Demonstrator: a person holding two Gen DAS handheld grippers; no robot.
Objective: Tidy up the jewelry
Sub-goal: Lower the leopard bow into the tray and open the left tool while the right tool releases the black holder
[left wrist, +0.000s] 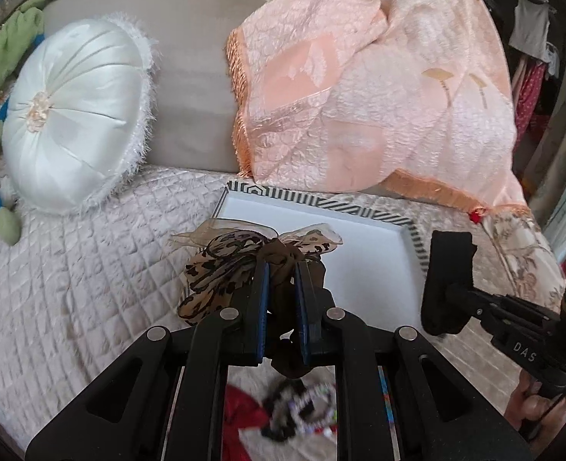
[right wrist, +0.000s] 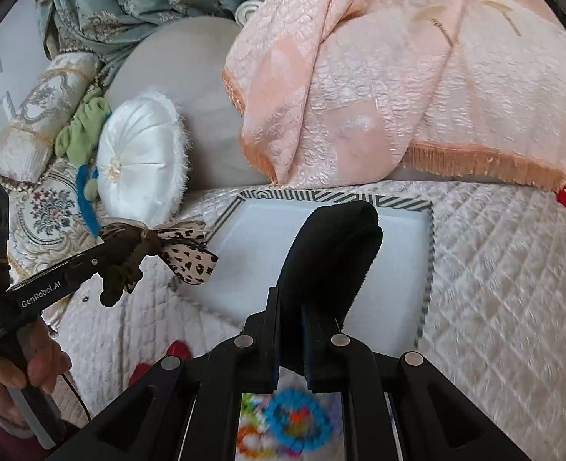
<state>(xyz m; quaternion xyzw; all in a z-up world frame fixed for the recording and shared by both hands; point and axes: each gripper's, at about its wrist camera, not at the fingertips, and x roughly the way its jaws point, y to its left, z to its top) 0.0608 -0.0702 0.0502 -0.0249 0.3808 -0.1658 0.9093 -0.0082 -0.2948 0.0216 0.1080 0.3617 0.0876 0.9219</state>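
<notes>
My left gripper (left wrist: 283, 272) is shut on a leopard-print bow hair tie (left wrist: 240, 257) and holds it above the near left edge of a white tray with a striped rim (left wrist: 371, 253). It also shows in the right wrist view (right wrist: 129, 257), with the bow (right wrist: 186, 253) left of the tray (right wrist: 252, 253). My right gripper (right wrist: 290, 307) is shut on a black fabric band (right wrist: 332, 253) held over the tray's middle. In the left wrist view that band (left wrist: 448, 280) hangs at the tray's right edge.
The tray lies on a quilted bedspread (left wrist: 71, 276). A white round cushion (left wrist: 75, 115) and a peach fringed blanket (left wrist: 359, 88) lie behind it. Blurred colourful jewelry (right wrist: 294, 422) and red items (right wrist: 175, 349) lie near the grippers.
</notes>
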